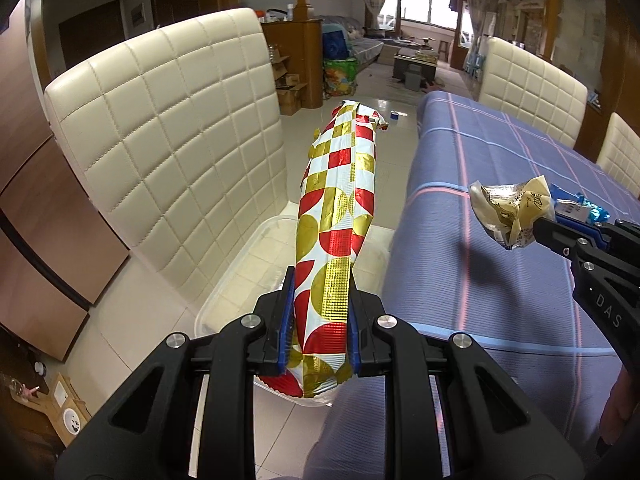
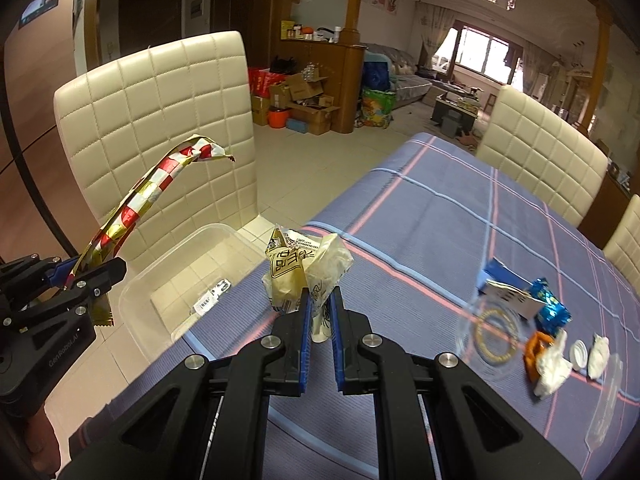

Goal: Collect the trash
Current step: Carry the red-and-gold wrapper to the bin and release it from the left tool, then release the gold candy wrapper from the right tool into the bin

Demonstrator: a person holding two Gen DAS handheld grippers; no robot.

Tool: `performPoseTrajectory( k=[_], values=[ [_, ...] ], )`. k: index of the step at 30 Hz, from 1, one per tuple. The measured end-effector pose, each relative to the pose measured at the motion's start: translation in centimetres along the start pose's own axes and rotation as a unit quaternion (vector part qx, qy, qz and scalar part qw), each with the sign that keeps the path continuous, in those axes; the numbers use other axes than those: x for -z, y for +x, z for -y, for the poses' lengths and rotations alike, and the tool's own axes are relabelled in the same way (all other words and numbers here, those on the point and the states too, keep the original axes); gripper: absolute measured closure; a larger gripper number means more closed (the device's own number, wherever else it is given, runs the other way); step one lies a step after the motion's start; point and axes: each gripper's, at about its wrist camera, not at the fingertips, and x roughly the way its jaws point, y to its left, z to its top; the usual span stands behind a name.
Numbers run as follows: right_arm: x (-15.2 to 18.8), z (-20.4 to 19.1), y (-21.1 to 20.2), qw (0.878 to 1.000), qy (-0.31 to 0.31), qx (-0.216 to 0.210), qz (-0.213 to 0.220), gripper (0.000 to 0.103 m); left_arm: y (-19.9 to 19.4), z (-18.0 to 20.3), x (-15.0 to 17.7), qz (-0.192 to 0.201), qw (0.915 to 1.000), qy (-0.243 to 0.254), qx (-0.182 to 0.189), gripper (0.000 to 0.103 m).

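Red, gold and white foil wrapper (image 1: 334, 236), printed with checks and half-circles, is long and flattened, its far end crumpled and drooping. Left gripper (image 1: 320, 320) has its blue-padded fingers (image 1: 287, 320) pinching the wrapper near its serrated lower end; the wrapper runs toward 12 o'clock in the left wrist view, held in the air above a clear plastic bin (image 1: 240, 276). In the right wrist view the bin (image 2: 168, 280) stands on the tiled floor at 9 o'clock, just beside the bench edge, with small scraps lying inside.

Right gripper (image 2: 320, 312) has its fingers (image 2: 306, 316) pinching a crumpled yellowish plastic food wrapper (image 2: 304, 276) with black print, held above the near edge of the bench (image 2: 420, 216), which carries a blue plaid cloth.

Further litter lies on the bench at 3 o'clock in the right wrist view: a blue foil wrapper (image 2: 550, 310), a blue-and-white packet (image 2: 506, 286), an orange scrap (image 2: 536, 354), white tissue wads (image 2: 554, 370), a white cap (image 2: 579, 354) and a clear plastic lid (image 2: 494, 332) with a gold ring.

Cream quilted chair (image 1: 168, 136) stands behind the bin.
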Motion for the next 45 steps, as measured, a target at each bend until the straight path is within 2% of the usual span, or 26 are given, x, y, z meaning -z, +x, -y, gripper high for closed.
performPoseTrajectory(
  k=[9,22,23,24,25,26,29,31,33,39,45],
  values=[
    [-0.9,-1.5,2.0,1.0,-0.007,-0.018,-0.008,0.094,1.8,-1.9,-0.1,-0.01,0.9997,-0.011,-0.021,0.081],
    [-0.7,-1.3,3.5,0.999,-0.003,-0.023,-0.023,0.094,4.3,-1.8,-0.2,-0.036,0.9992,-0.009,-0.012,0.078],
    [-0.7,-1.1,3.5,0.999,-0.002,-0.022,-0.023,0.094,4.5,-1.9,-0.2,-0.04,0.9991,-0.011,-0.007,0.075],
    [-0.7,-1.1,3.5,0.999,-0.002,-0.022,-0.024,0.094,4.7,-2.0,-0.2,-0.045,0.9989,-0.014,-0.002,0.066],
    [-0.7,-1.0,3.5,0.999,-0.002,-0.023,-0.024,0.094,5.0,-2.1,-0.3,-0.054,0.9984,-0.019,0.002,0.026],
    [-0.7,-0.9,3.6,0.999,-0.001,-0.023,-0.024,0.094,5.1,-2.3,-0.3,-0.055,0.9982,-0.023,0.002,0.005],
    [-0.7,-0.9,3.5,0.999,0.001,-0.024,-0.024,0.094,4.5,-2.3,-0.2,-0.033,0.9993,-0.018,-0.003,0.004],
    [-0.7,-0.9,3.6,0.999,0.002,-0.025,-0.025,0.094,3.9,-1.8,-0.2,-0.016,0.9994,-0.002,-0.031,0.004],
    [-0.6,-0.9,3.6,0.999,0.002,-0.026,-0.026,0.094,3.6,-1.7,-0.2,-0.011,0.9992,0.005,-0.037,0.004],
    [-0.7,-1.5,3.9,0.999,-0.004,-0.031,-0.031,0.094,3.2,-2.8,-0.1,-0.014,0.9991,-0.013,-0.037,0.004],
    [-0.8,-3.3,4.2,0.998,-0.021,-0.047,-0.036,0.094,2.9,-4.8,0.4,-0.018,0.9975,-0.038,-0.057,0.004]
  ],
)
